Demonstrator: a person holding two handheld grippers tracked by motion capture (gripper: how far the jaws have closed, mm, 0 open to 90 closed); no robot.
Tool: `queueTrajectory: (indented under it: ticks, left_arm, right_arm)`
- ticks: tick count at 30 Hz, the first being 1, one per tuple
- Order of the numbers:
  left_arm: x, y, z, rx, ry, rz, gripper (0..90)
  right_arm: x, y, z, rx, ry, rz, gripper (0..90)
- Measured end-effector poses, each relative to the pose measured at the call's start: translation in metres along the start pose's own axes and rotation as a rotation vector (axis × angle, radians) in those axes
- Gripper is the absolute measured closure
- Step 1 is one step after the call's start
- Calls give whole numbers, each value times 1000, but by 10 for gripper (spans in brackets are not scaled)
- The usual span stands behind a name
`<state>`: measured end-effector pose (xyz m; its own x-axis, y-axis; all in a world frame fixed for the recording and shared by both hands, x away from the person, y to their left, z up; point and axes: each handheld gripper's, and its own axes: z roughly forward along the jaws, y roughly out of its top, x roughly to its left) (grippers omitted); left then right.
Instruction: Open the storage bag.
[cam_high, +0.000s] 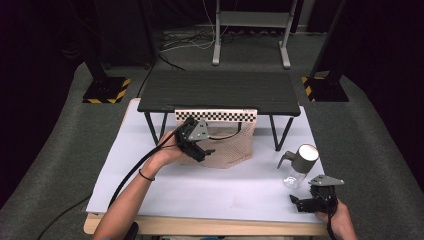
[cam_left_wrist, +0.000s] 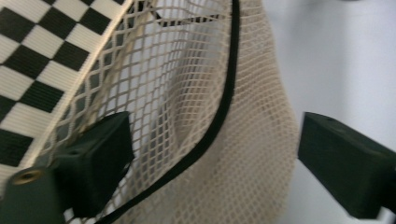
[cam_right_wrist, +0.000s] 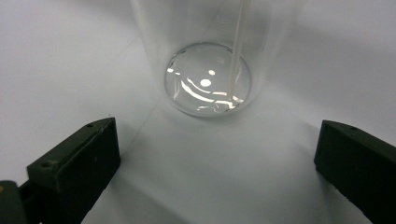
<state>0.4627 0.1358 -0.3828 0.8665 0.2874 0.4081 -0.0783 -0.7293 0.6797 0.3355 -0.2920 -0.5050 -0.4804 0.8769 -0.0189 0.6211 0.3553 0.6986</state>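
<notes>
As we read the high view from its left edge, we meet a wide band of bare white bench (cam_high: 150, 195) with nothing standing on it. Left of centre, our left gripper (cam_high: 200, 149) sits at the mesh bag (cam_high: 231, 146), which hangs from the front edge of the small black shelf (cam_high: 220, 91) under a checkered strip (cam_high: 216, 116). In the left gripper view its fingers (cam_left_wrist: 100, 158) are spread wide with the netting and its black cord (cam_left_wrist: 223, 112) between them; one finger lies against the mesh, the other stands clear over white surface at the right of the frame.

Between the bag and the bottle (cam_high: 298, 165) we see open bench. The clear bottle stands upright in the lower right of the high view, near the bench's right edge. Just below it our right gripper (cam_high: 300, 202) rests close to the front edge, fingers (cam_right_wrist: 79, 163) wide apart and holding nothing; in the right gripper view the bottle's glass base lies ahead, centred between them.
</notes>
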Motion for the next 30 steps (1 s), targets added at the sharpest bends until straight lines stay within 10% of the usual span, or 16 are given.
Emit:
queueTrajectory:
  ticks: [14, 21, 30]
  left_arm:
    - [-10, -11, 12, 59, 53, 102, 578]
    - [-8, -15, 9, 35, 108, 55, 796]
    - [-7, -17, 2, 13, 36, 49, 888]
  right_arm:
    - [0, 0, 0, -3, 1, 0, 0]
    - [0, 0, 0, -3, 2, 1, 0]
    - [0, -1, 0, -5, 2, 1, 0]
